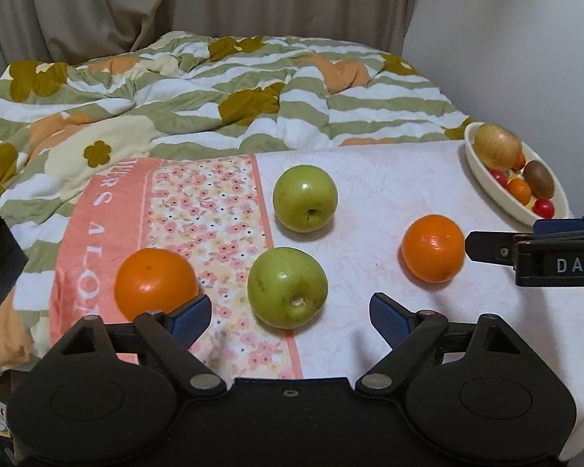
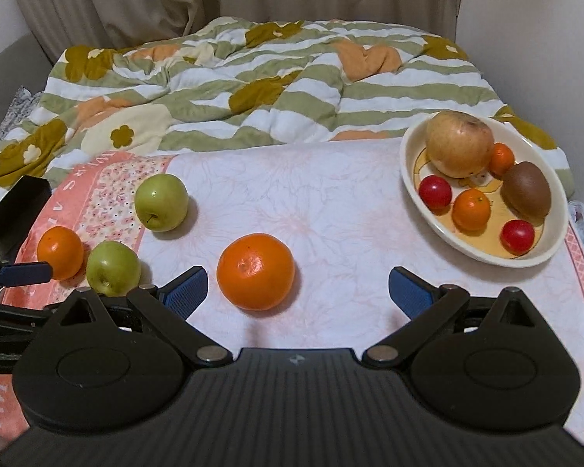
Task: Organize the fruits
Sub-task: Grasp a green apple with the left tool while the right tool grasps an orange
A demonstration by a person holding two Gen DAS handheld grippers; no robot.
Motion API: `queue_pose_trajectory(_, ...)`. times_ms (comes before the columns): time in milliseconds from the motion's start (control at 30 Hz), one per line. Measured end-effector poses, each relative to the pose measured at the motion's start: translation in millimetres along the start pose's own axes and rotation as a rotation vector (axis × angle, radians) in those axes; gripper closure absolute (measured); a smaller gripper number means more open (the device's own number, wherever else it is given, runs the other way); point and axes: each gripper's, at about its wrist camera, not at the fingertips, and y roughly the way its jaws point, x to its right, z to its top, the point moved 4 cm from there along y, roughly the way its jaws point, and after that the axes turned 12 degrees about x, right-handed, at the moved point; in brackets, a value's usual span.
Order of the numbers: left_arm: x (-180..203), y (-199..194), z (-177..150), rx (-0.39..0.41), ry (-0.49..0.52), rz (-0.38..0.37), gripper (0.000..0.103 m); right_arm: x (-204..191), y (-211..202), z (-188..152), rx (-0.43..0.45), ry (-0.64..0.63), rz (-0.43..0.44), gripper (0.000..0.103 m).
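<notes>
Your right gripper (image 2: 298, 292) hovers low over the near edge of the table (image 2: 331, 194), fingers spread wide and holding nothing; the near orange (image 2: 255, 271) sits just ahead, between the pads but closer to the left one. Your left gripper (image 1: 290, 317) is likewise wide and empty, with the near green apple (image 1: 287, 287) lying between its fingertips and the left orange (image 1: 155, 284) just beside its left pad, close to the table's left edge. The far green apple (image 1: 305, 197) rests further in, toward the middle of the cloth. The bowl (image 2: 416, 210) stands at the far right corner, already carrying a large yellowish fruit (image 2: 459, 143), a kiwi (image 2: 526, 192), two small oranges and two small red fruits, probably tomatoes, though the fisheye leaves that uncertain.

Hazards, as judged from this layout: round fruit on a soft cloth rolls readily, so an off-centre closure on the near orange may squirt it toward the near edge. Closing your left gripper may nudge the left orange off the left edge. The two grippers work close together and could collide. The bowl is crowded; a dropped fruit may bounce out over its rim
</notes>
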Motion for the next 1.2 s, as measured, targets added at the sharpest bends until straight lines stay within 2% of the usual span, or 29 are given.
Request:
queue_pose_trajectory(33, 1, 5, 0, -0.007, 0.003, 0.001, 0.024, 0, 4, -1, -0.006, 0.002, 0.002, 0.000)
queue_pose_trajectory(100, 2, 15, -1, -0.023, 0.005, 0.003, 0.030, 0, 11, -3, -0.018, 0.007, 0.009, 0.000)
queue_pose_trajectory(367, 1, 35, 0, -0.046, -0.015, 0.025, 0.036, 0, 32, -7, -0.052, -0.012, 0.039, 0.000)
queue_pose_trajectory(433, 1, 37, 0, -0.052, -0.015, 0.042, 0.045, -2, 35, -6, -0.059, -0.026, 0.047, 0.000)
queue_pose_trajectory(667, -4, 35, 0, -0.058, -0.049, 0.052, 0.045, -13, 48, -5, -0.083, -0.066, 0.086, 0.000)
queue_pose_trajectory(1000, -7, 26, -7, -0.054, -0.043, 0.059, 0.045, -27, 62, -10, -0.115, -0.129, 0.140, 0.019)
queue_pose_trajectory(1067, -8, 24, -9, -0.053, -0.045, 0.061, 0.045, -31, 64, -12, -0.118, -0.136, 0.142, 0.019)
queue_pose_trajectory(1200, -9, 17, -10, -0.047, -0.052, 0.062, 0.045, -35, 64, -14, -0.108, -0.179, 0.131, 0.028)
